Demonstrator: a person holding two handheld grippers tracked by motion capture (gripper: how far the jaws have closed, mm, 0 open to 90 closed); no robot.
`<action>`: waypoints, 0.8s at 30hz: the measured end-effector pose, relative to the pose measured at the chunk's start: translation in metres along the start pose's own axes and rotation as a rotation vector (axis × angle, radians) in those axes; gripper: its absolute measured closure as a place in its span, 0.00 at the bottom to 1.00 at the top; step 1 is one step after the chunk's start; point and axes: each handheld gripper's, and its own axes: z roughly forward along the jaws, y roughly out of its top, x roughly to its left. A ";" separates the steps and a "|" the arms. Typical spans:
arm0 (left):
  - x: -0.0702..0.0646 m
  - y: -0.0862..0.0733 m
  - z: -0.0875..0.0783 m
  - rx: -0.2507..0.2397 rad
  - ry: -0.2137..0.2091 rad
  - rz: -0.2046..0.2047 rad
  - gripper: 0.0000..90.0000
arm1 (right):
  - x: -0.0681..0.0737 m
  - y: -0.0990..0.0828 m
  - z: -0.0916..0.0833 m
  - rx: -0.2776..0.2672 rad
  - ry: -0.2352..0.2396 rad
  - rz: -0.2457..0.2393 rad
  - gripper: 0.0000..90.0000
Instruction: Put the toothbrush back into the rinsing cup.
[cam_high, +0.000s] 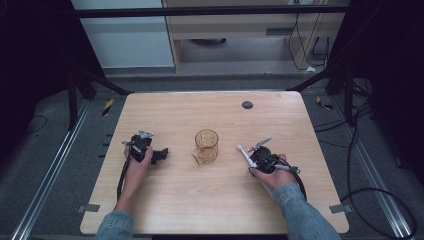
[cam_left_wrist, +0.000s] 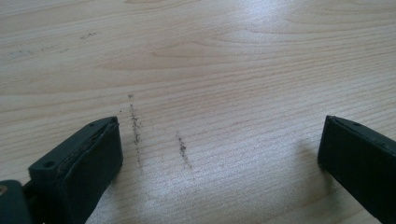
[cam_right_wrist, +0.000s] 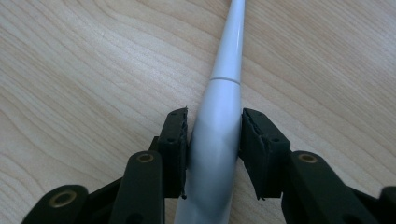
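Observation:
An amber glass cup (cam_high: 206, 145) stands upright near the middle of the wooden table (cam_high: 200, 205). My right gripper (cam_high: 256, 161) rests on the table to the cup's right, shut on a white tapered stick, perhaps a toothbrush handle (cam_high: 245, 152), whose thin end points toward the cup. In the right gripper view the jaws (cam_right_wrist: 215, 116) press both sides of the white handle (cam_right_wrist: 219, 135), which lies along the tabletop. To the cup's left, my left gripper (cam_high: 161, 155) rests on the table. Its jaws (cam_left_wrist: 219, 154) stand wide open over bare wood.
A small dark round disc (cam_high: 247, 105) sits in the table's far side. Short dark scuff marks (cam_left_wrist: 135, 126) streak the wood ahead of the left gripper. Black frame legs and cables (cam_high: 370, 190) run beside the table on the floor.

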 end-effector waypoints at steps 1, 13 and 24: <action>0.000 0.000 0.000 0.000 0.000 0.000 0.00 | 0.000 0.000 0.000 -0.001 0.001 -0.003 0.70; 0.000 0.000 0.000 0.000 0.000 0.000 0.00 | 0.000 0.002 0.000 0.006 0.008 -0.005 0.74; 0.000 0.000 0.000 0.000 0.000 0.000 0.00 | -0.003 0.003 -0.005 -0.002 0.014 -0.003 0.74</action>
